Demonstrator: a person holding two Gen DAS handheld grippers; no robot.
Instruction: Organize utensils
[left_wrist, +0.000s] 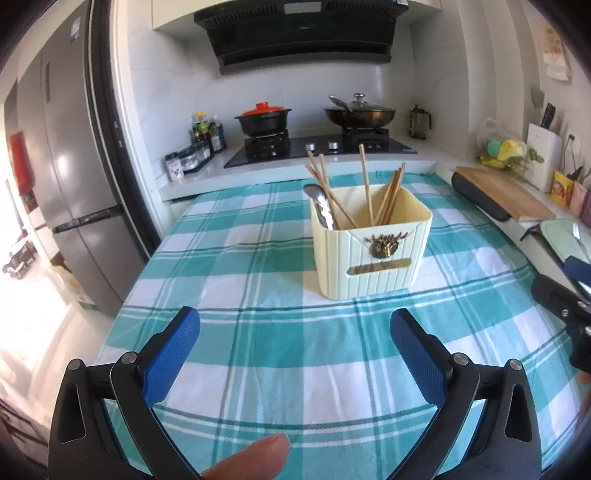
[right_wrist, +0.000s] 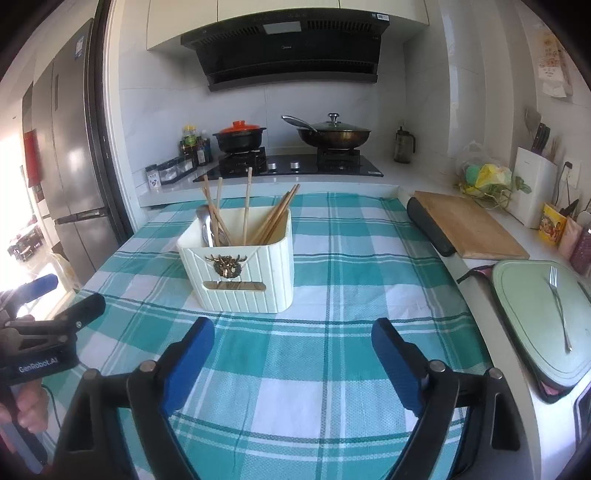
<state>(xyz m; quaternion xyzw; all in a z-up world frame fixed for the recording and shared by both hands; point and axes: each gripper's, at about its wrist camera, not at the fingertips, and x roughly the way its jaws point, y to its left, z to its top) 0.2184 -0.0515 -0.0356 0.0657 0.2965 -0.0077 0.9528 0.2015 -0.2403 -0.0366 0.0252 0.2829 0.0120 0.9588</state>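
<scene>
Kitchen, checked table | left gripper fingers wide apart, empty | right gripper likewise | utensil box mid-table ahead, clear of both | fork on green board, right edge.

The left gripper hovers with fingers spread wide over the checked cloth; ahead stands the cream holder of chopsticks.

Both grippers hang side by side with blue pads spread wide and nothing between them: the left gripper level with the right gripper.
</scene>
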